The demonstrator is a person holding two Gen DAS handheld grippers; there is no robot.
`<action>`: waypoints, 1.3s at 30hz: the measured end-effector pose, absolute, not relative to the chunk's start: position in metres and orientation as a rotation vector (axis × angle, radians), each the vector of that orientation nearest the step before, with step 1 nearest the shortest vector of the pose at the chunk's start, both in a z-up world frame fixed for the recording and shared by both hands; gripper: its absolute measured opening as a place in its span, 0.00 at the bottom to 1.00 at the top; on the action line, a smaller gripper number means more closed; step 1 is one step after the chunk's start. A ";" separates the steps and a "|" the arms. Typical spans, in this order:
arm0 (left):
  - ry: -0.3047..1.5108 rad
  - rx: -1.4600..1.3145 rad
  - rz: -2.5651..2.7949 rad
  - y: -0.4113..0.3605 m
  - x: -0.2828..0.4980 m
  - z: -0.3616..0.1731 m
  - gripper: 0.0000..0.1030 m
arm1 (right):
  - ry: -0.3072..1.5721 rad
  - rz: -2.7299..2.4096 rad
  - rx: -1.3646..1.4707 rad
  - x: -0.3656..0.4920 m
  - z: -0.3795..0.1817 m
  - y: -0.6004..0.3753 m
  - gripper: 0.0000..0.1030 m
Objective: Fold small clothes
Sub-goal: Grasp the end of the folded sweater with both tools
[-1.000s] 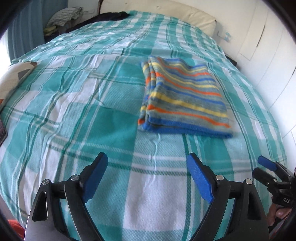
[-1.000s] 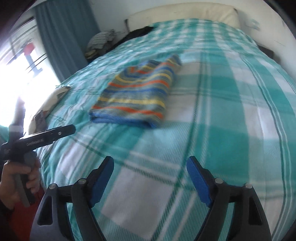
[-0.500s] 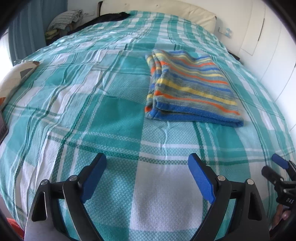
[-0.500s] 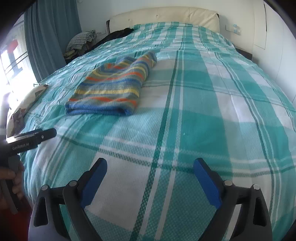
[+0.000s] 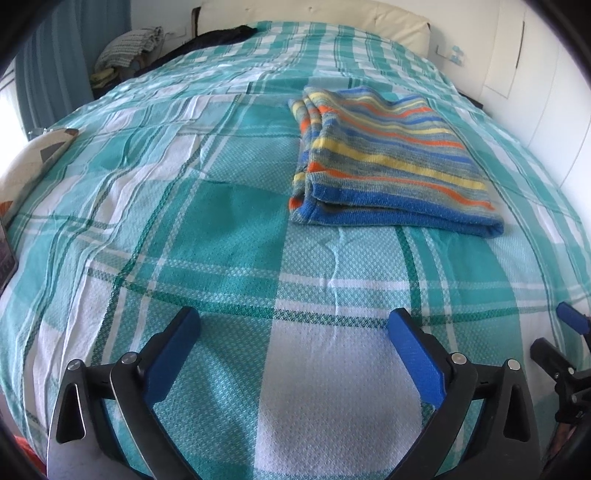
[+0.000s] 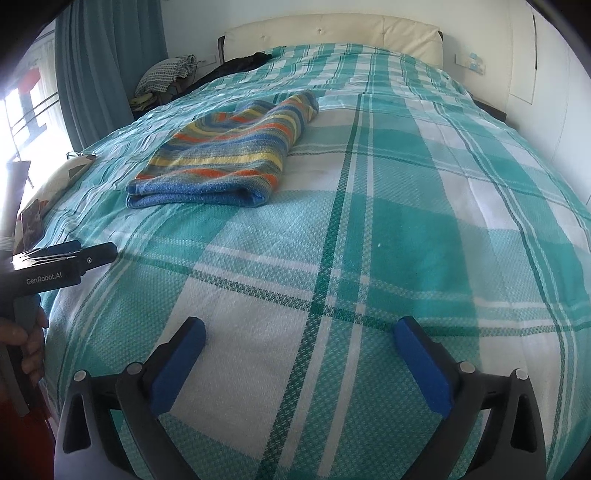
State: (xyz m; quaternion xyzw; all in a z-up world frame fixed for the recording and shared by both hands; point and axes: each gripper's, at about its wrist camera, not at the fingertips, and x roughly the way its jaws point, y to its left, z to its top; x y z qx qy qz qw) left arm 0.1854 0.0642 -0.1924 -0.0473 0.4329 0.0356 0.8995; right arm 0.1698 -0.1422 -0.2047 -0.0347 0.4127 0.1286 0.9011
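Observation:
A folded striped knit garment (image 5: 388, 162), in blue, yellow, orange and grey, lies flat on the teal-and-white checked bedspread (image 5: 207, 236). It also shows in the right wrist view (image 6: 229, 155), left of centre. My left gripper (image 5: 293, 321) is open and empty, low over the near part of the bed, well short of the garment. My right gripper (image 6: 299, 328) is open and empty, to the right of and nearer than the garment. The left gripper shows from the side in the right wrist view (image 6: 85, 254).
A cream headboard (image 6: 332, 33) stands at the far end. Dark clothes (image 6: 240, 64) and a bundle of cloth (image 6: 166, 74) lie at the far left. A patterned cushion (image 5: 26, 166) rests on the left edge. Teal curtains (image 6: 107, 62) hang left; white wall panels (image 5: 535, 74) stand right.
Both grippers have drawn back and swung, so the garment sits farther off and more central in each view. Both stayed open. The garment has not moved on the bed.

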 end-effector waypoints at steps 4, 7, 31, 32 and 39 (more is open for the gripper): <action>0.907 -0.101 0.072 0.064 0.186 -0.191 0.99 | 0.854 0.269 -0.069 0.170 -0.207 -0.143 1.00; 0.915 -0.130 0.060 0.069 0.185 -0.182 0.98 | 0.852 0.269 -0.069 0.170 -0.207 -0.143 1.00; 0.986 -0.145 -0.128 0.103 0.364 -0.186 0.99 | 1.024 0.515 0.270 0.406 -0.200 -0.110 0.96; 0.986 -0.153 -0.149 0.103 0.363 -0.185 0.99 | 0.993 0.538 0.256 0.403 -0.198 -0.108 0.92; 1.007 -0.228 -0.258 0.095 0.370 -0.187 0.48 | 1.017 0.533 0.276 0.410 -0.209 -0.092 0.49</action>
